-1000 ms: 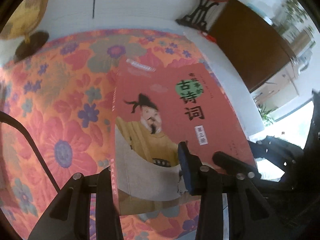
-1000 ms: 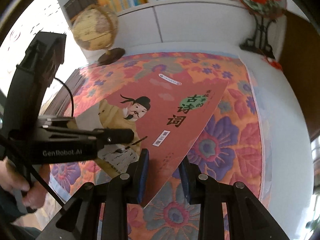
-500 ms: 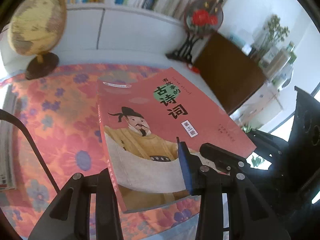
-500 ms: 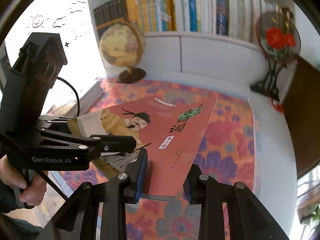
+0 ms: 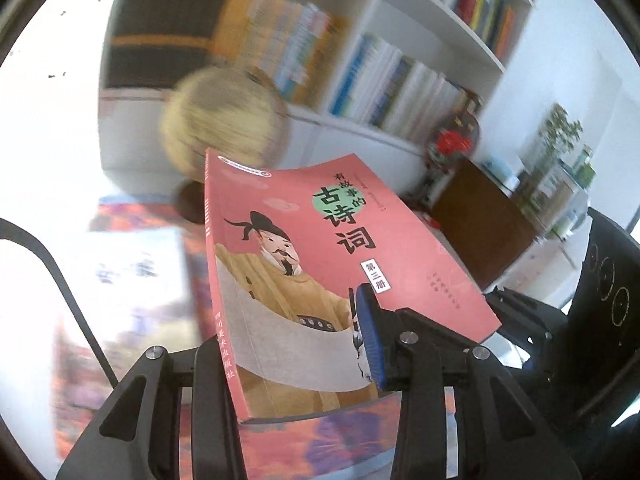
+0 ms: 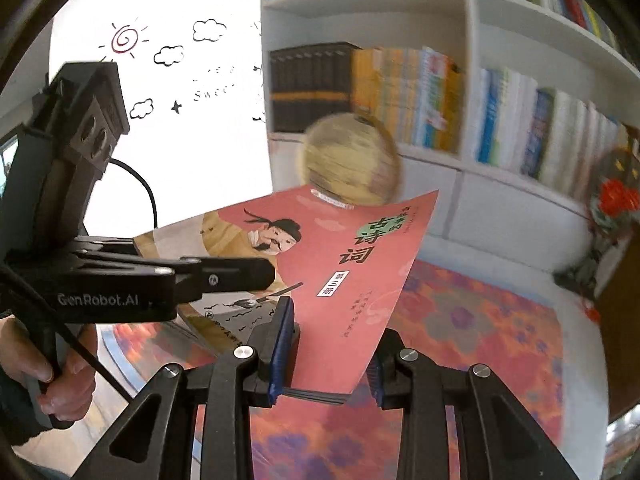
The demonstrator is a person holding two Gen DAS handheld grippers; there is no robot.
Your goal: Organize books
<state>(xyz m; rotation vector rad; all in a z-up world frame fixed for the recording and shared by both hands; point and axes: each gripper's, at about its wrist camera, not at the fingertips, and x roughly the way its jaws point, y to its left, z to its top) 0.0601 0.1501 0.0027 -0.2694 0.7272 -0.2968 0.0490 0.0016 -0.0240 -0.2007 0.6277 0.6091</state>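
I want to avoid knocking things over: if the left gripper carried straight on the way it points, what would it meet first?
Probably the blurred beige globe, which sits just beyond the pink paperback book clamped in the left gripper; depth is unclear.

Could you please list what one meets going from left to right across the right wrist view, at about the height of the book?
Left gripper → pink book → floral tablecloth → red flower ornament.

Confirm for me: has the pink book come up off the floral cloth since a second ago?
Yes. The pink book has risen: it lay on the floral cloth; now its top edge overlaps the globe.
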